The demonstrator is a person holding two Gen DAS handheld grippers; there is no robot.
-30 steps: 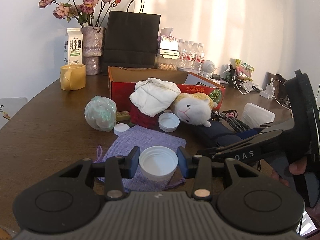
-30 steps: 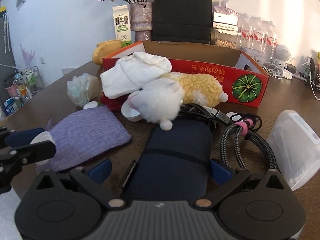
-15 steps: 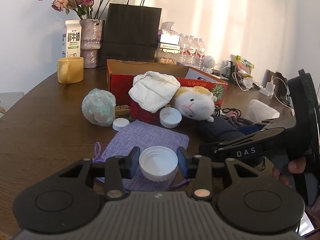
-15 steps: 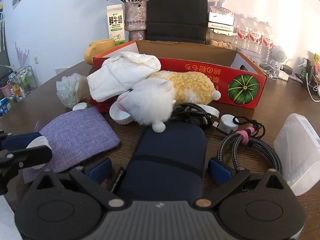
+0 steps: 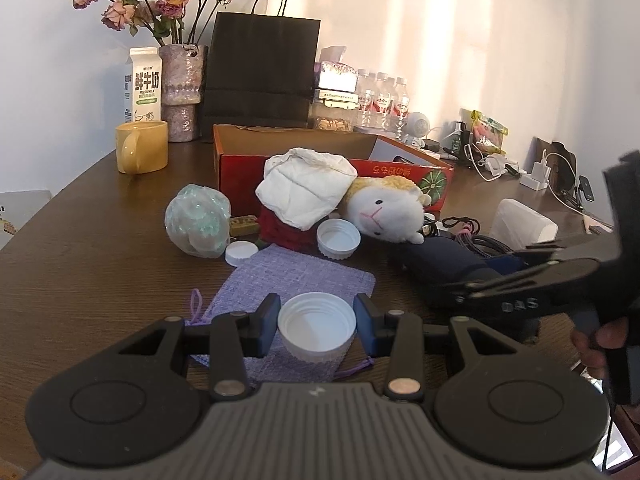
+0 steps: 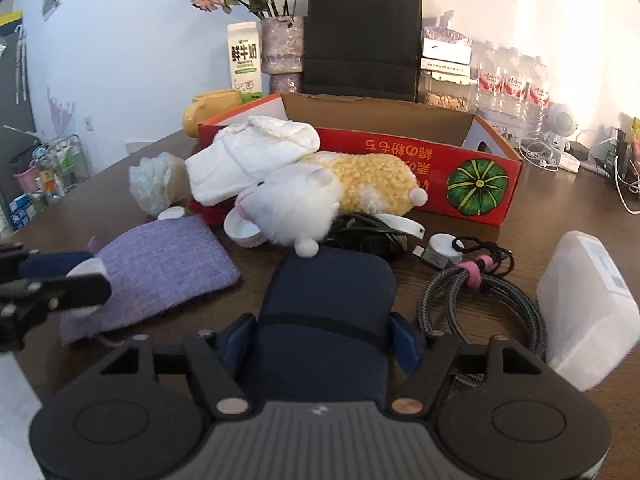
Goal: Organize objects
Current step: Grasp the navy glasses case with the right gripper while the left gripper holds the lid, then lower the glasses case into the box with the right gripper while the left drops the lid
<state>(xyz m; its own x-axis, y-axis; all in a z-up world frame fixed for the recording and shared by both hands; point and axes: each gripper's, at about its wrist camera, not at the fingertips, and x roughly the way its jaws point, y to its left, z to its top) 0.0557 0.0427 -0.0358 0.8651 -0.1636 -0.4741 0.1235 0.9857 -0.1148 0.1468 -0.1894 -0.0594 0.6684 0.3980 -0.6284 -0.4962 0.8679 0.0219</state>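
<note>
My left gripper (image 5: pixel 316 326) is shut on a white plastic cap (image 5: pixel 317 331), held just above a purple cloth pouch (image 5: pixel 296 284). My right gripper (image 6: pixel 322 338) is shut on a dark navy pouch (image 6: pixel 328 312) lying on the table; it also shows in the left wrist view (image 5: pixel 444 266). A red open cardboard box (image 6: pixel 440 160) stands behind a plush sheep (image 6: pixel 320 196) and a white cloth bundle (image 6: pixel 248 156).
Another white cap (image 5: pixel 338 237), a small white lid (image 5: pixel 241 252) and a crumpled plastic bag (image 5: pixel 198 226) lie near the pouch. A coiled braided cable (image 6: pixel 480 300) and a clear plastic box (image 6: pixel 588 304) lie right. A yellow mug (image 5: pixel 141 146), milk carton, vase and black bag stand behind.
My right gripper's fingers have closed in against the navy pouch. Both cameras have lifted slightly. The left gripper still holds the white cap.
</note>
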